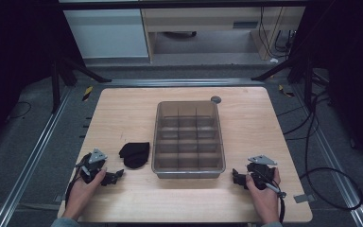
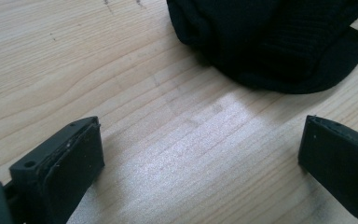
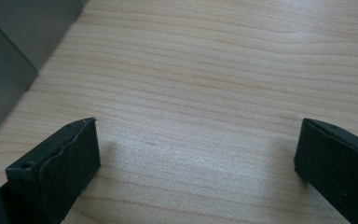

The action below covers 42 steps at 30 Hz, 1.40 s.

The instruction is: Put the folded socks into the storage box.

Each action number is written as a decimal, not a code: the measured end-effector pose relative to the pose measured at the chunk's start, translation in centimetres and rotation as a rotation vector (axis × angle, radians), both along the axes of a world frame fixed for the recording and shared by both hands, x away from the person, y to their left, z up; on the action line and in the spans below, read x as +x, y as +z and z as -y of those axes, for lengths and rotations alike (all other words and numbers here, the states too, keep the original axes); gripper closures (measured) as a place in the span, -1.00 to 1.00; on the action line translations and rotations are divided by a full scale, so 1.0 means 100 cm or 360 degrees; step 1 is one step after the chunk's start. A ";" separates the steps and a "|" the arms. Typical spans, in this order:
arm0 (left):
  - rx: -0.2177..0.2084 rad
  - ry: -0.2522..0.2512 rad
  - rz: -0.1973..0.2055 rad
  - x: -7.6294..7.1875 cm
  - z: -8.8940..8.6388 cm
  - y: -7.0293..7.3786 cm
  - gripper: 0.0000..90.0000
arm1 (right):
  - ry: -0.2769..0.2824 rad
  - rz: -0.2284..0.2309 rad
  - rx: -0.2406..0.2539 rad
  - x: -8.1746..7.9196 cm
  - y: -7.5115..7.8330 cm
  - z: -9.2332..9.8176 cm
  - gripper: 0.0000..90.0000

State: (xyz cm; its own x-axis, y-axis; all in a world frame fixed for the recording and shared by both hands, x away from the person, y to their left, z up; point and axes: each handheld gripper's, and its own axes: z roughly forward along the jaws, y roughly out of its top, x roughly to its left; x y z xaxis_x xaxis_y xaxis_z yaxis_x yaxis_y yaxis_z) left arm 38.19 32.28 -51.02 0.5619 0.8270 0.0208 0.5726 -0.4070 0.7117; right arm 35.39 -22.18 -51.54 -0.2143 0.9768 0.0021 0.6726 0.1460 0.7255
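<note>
A black knitted cloth (image 1: 135, 153) lies bunched on the wooden table, just left of a clear plastic divided box (image 1: 188, 106). In the left gripper view the cloth (image 2: 270, 42) lies a short way beyond the jaws. My left gripper (image 1: 119, 173) rests on the table near the front left, below the cloth, open with bare wood between its fingers (image 2: 70, 163). My right gripper (image 1: 234, 178) sits at the front right, below the box's right corner, open and empty, its fingers (image 3: 60, 163) wide apart over bare wood.
The box's grey wall (image 3: 9, 60) stands at the left of the right gripper view. A small round grey disc (image 1: 216, 99) lies behind the box. Cables (image 1: 321, 179) trail off the table's right side. Metal rails and stand legs flank the table (image 1: 123, 113).
</note>
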 end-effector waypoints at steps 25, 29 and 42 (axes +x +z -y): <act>0.0322 -0.0419 0.0108 -0.001 0.016 0.085 -0.87 | 0.0041 -0.0001 -0.0001 0.000 0.000 -0.001 -0.99; 0.0343 -0.0467 0.0090 0.001 0.020 0.098 -0.88 | 0.0045 -0.0002 0.0000 0.000 0.000 -0.001 -0.99; 0.0459 -0.0571 0.0070 0.009 0.050 0.098 -0.88 | 0.0094 0.0000 -0.0006 -0.001 0.000 -0.002 -0.99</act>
State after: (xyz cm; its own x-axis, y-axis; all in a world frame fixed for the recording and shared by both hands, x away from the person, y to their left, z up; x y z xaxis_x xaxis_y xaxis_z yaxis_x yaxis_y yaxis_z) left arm 39.06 27.31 -41.20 0.8048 0.5375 0.2520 0.3313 -0.7589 0.5606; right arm 35.24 -21.98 -51.54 -0.2717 0.9624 -0.0013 0.6629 0.1881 0.7247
